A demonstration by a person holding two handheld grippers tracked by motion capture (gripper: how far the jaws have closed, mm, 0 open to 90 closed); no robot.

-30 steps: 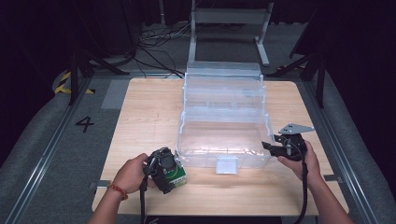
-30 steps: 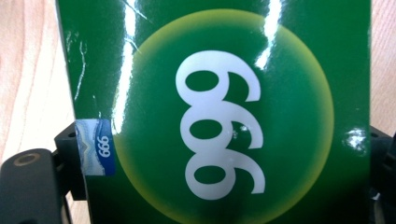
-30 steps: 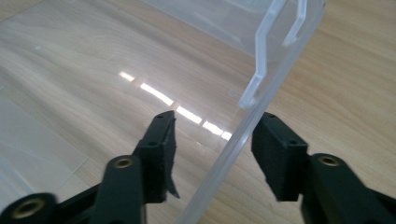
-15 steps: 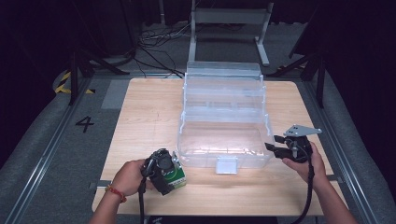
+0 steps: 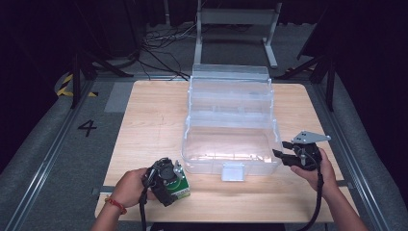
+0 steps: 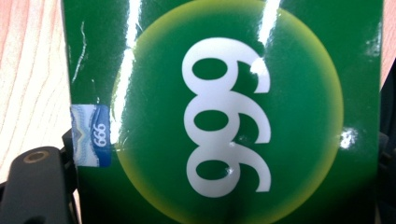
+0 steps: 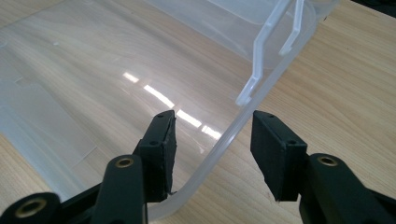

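Here the left gripper [image 5: 169, 185] pinches a green box [image 5: 180, 188] between its jaws on the desk [image 5: 149, 120], just in front of the clear bin's [image 5: 231, 120] near left corner. The right gripper [image 7: 212, 140] straddles the bin's rim [image 7: 233, 126]; its jaws have just been closing but stand spread, not pressing. Best to clamp the rim squarely, steadying the bin before lifting the box over its front wall. The bin looks empty.
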